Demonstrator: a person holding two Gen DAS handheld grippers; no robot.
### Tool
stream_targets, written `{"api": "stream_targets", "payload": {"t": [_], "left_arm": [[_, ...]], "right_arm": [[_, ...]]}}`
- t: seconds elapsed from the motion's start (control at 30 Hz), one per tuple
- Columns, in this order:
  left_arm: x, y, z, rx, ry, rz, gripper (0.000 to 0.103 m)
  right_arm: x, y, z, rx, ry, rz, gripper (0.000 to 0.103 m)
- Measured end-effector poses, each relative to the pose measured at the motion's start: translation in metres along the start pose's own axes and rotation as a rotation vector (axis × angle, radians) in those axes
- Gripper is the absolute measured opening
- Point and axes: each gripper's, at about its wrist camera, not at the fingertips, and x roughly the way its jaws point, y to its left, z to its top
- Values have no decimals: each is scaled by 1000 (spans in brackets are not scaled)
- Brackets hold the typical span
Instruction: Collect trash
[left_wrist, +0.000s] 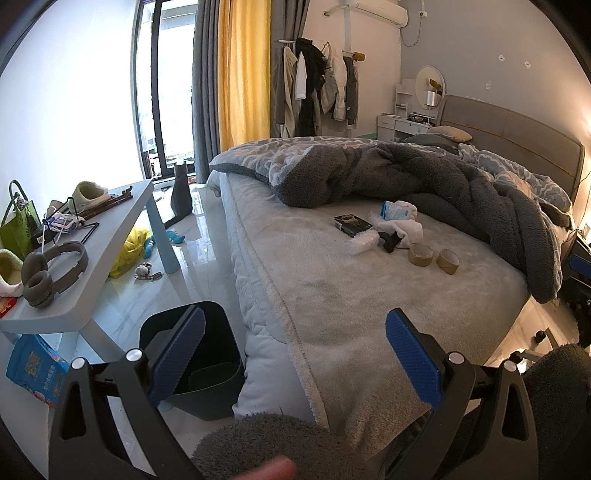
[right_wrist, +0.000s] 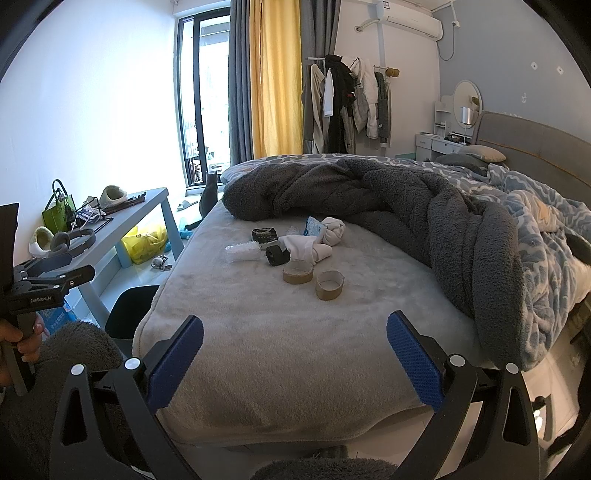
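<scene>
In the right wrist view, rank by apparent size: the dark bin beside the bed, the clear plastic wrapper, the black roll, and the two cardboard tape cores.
1. Dark bin, partly hidden.
2. Clear plastic wrapper.
3. Two cardboard tape cores: alike, unranked.
4. Black roll.

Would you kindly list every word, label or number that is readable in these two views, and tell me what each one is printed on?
"GenRobot_AI": on the black body of the left gripper, seen from the right wrist view.
Blue packet under the table: large print, too blurred to read.
Blue-and-white pack on the bed: print too small.
Black box on the bed: pattern unreadable.

Left tool (left_wrist: 295, 354) and right tool (right_wrist: 295, 356) gape wide, empty.
</scene>
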Motion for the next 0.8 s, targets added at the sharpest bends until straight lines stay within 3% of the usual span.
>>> {"api": "stream_targets", "payload": {"t": [0.4, 0.63, 0.8], "left_arm": [[-3, -1, 8, 60, -8, -10, 100], [21, -3, 17, 68, 26, -34, 99], [39, -4, 21, 57, 37, -103, 98]], "right_arm": [[5, 8, 13, -17, 15, 4, 100], [41, 10, 18, -29, 68, 19, 100], [79, 3, 18, -25, 129, 1, 100]]}}
